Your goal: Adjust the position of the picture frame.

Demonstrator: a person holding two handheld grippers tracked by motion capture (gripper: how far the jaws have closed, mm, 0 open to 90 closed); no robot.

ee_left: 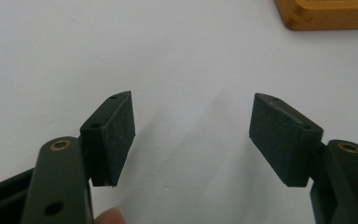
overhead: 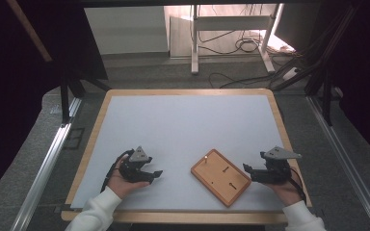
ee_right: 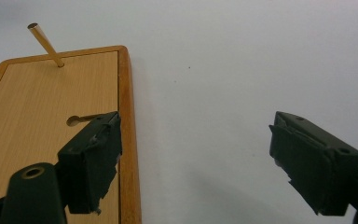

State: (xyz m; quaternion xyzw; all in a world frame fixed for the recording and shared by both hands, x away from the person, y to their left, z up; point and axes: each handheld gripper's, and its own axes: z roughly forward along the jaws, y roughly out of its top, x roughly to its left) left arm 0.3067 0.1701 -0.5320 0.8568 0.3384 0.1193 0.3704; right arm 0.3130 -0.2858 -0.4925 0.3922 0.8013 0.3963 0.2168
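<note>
1 wooden board (overhead: 220, 176), 1 brass pin (ee_right: 45, 45), 2 grippers (overhead: 147, 174) (overhead: 253, 173)

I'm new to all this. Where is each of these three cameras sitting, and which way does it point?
High view: fixed above the person's side, looking forward and down at the table; both hands, left claw and right claw show.
Left gripper view: rides the left claw, looking along its open jaws at the white tabletop.
Right gripper view: rides the right claw, jaws open beside the wooden board and its brass pin.
All three views share the board.
</note>
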